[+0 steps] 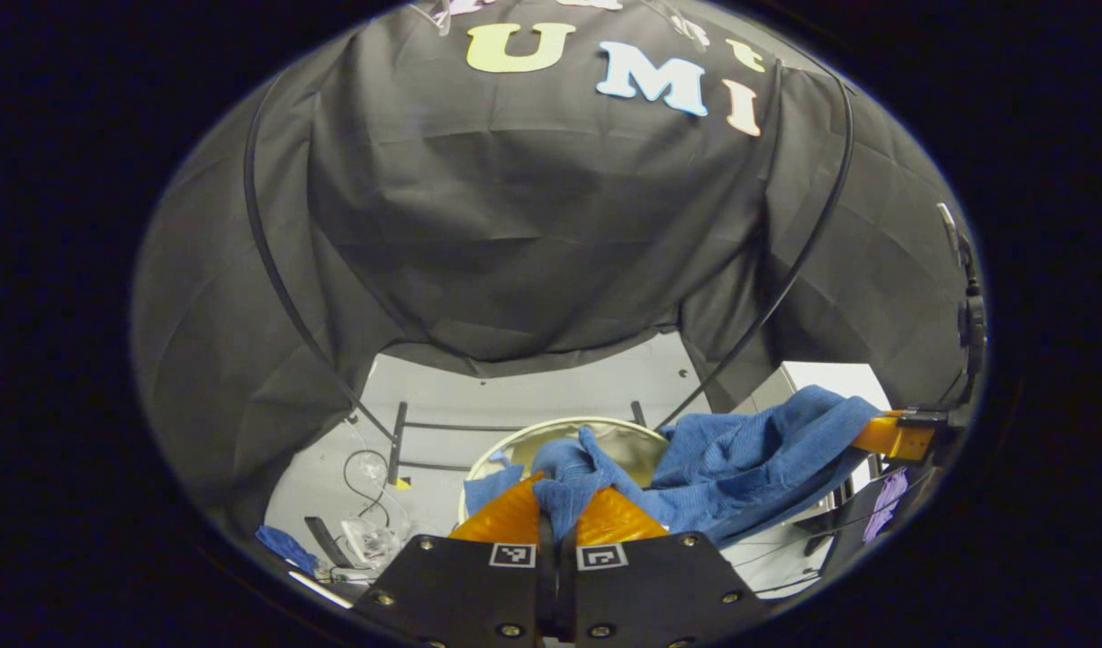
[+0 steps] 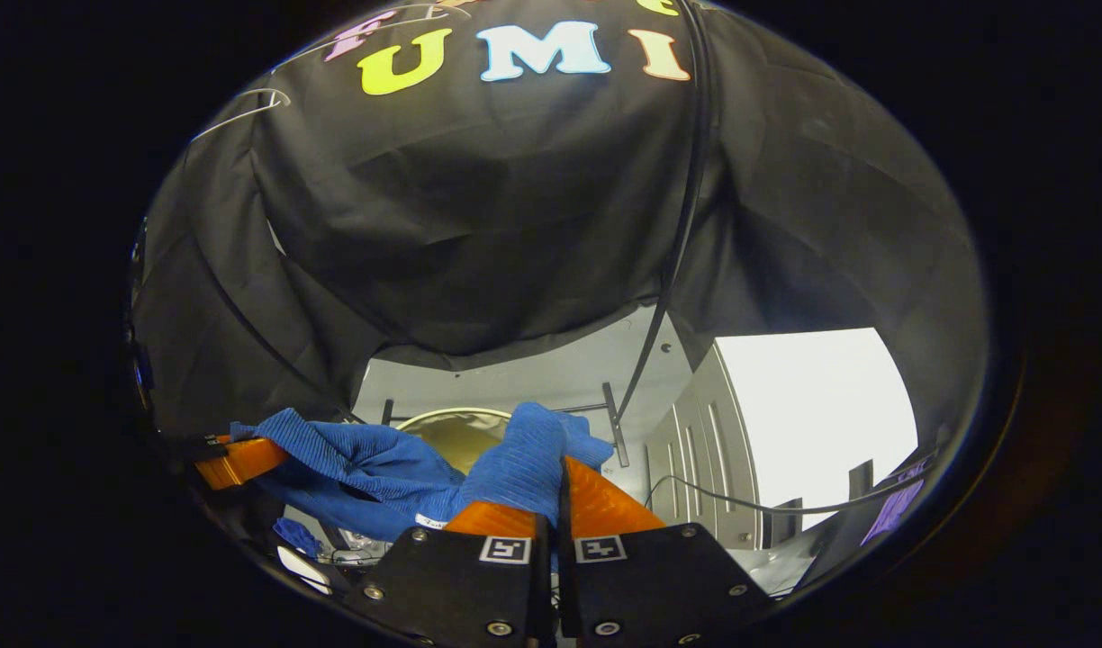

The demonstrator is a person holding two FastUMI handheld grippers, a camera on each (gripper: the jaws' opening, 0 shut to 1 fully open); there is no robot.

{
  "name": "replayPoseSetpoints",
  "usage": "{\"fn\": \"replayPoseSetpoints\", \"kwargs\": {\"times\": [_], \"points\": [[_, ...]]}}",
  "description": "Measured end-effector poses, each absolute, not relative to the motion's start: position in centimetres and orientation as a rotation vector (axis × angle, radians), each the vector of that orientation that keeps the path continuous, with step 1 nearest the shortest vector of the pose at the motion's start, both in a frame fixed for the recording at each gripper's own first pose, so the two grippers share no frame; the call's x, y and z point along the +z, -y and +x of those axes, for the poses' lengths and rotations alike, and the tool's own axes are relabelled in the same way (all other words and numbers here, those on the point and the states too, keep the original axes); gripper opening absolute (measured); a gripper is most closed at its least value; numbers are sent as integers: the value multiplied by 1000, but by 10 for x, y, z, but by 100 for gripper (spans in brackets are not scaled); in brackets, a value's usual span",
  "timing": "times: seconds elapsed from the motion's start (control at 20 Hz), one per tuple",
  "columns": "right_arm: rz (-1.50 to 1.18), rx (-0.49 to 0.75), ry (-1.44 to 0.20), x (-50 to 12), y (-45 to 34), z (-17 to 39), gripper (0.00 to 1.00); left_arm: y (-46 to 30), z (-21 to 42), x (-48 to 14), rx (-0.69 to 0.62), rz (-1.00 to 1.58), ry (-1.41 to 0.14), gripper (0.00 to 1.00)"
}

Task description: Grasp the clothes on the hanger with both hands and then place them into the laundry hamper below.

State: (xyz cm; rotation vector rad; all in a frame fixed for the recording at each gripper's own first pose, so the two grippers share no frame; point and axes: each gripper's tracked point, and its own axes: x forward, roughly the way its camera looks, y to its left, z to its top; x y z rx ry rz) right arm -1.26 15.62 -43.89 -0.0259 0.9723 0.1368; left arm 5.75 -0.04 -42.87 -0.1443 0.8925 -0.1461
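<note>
Both grippers are clamping the blue garment (image 1: 749, 459), and it is hanging stretched between them above the laundry hamper (image 1: 515, 441). In the left gripper view, the left gripper (image 1: 560, 515) is pressing its 2 fingers together on a bunched fold of the cloth, which is poking up from between the tips. The right gripper (image 1: 902, 436) is showing farther off at the right edge, with the other end of the garment running into it. In the right gripper view, the right gripper (image 2: 560, 499) is pinching a thick roll of the ribbed knit (image 2: 524, 459) between its 2 fingers, and the left gripper (image 2: 236, 461) is sitting at the far left with the cloth draped over it.

The hamper's pale round rim is lying below and just behind the sagging middle of the garment, on the floor of the booth.

The knit is looking soft, light and limp; it is sagging freely and offering no stiffness, so it is likely to slide rather than break. Taking thick gathered folds near each end, as both grippers are doing, seems the safest hold.

A small white tag (image 2: 431, 520) is showing on the cloth near the right gripper; its writing is too small to read. Square black-and-white markers are sitting on each gripper's body.
</note>
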Motion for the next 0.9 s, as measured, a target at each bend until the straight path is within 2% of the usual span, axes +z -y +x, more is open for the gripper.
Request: {"fn": "replayPoseSetpoints", "kwargs": {"times": [0.25,0.3,0.4,0.5,0.6,0.65,0.8,0.85,0.9], "points": [[-8,138,-988,-439,-158,-13,5,0,61,-430,-149,-141,-901,5],[-6,144,-994,-438,-159,-13,5,-1,61,-428,-147,-136,-902,2],[5,165,-1007,-440,-164,-15,8,-3,60,-428,-143,-128,-910,5],[18,194,-1033,-440,-171,-19,13,-9,55,-432,-131,-127,-934,5],[43,234,-1049,-437,-183,-27,29,-14,46,-435,-110,-146,-964,11],[52,246,-1052,-432,-186,-31,45,-15,42,-433,-103,-163,-972,18],[59,245,-1029,-417,-180,-35,95,-27,36,-422,-78,-174,-966,73],[57,242,-1014,-410,-176,-35,96,-33,35,-417,-62,-159,-960,92],[55,238,-997,-401,-172,-35,95,-38,33,-407,-49,-143,-947,94]]}}
